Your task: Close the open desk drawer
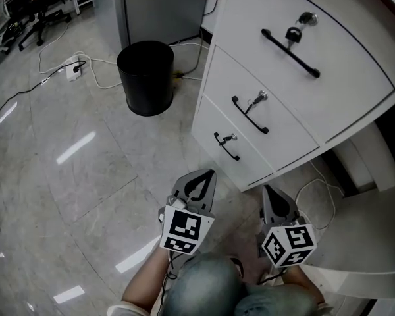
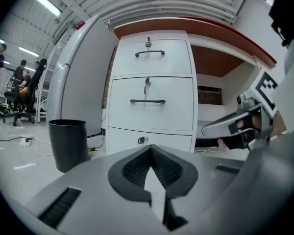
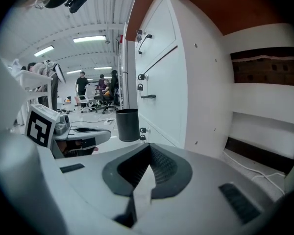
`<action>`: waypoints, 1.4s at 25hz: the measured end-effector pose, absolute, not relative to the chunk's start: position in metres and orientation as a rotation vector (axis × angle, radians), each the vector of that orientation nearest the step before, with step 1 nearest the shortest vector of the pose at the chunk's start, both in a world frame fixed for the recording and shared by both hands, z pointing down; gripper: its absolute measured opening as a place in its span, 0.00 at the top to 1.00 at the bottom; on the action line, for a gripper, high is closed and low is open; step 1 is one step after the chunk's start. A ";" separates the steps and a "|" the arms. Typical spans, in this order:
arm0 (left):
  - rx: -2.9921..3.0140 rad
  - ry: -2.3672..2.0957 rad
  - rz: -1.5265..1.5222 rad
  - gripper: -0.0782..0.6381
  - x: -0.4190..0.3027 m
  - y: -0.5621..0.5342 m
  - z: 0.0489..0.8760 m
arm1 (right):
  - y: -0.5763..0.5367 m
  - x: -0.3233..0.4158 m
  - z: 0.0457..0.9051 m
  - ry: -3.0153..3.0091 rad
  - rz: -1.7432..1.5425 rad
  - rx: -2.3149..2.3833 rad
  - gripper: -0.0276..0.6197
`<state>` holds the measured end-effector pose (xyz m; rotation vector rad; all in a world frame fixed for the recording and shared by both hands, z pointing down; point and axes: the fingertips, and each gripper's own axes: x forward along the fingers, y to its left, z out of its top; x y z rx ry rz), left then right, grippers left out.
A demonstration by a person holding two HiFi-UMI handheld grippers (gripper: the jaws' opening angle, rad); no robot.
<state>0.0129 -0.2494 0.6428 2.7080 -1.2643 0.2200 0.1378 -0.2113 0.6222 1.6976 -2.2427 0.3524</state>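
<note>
Desk drawers, three, fronts flush, one black bin, left gripper, right gripper, both jaws together, empty

readable text: none | labels: none | numbers: none | signs: none

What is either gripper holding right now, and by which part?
Nothing is held. The left gripper and the right gripper are both shut with nothing between them, short of the drawer unit.
</note>
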 end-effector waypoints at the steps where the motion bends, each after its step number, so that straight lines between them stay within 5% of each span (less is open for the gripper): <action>1: 2.705 -1.269 0.225 0.88 0.013 -0.250 0.643 | -0.213 0.136 0.621 -2.250 0.356 1.692 0.96; 10: 2.678 -1.355 0.318 0.88 -0.006 -0.255 0.564 | -0.222 0.080 0.568 -2.348 0.399 1.402 0.96; 24: 2.546 -1.508 0.334 0.88 -0.037 -0.183 0.236 | -0.169 0.043 0.251 -2.369 0.498 1.428 0.96; 35: 2.537 -1.396 0.315 0.88 -0.023 -0.111 0.061 | -0.137 0.057 0.035 -2.332 0.389 1.589 0.96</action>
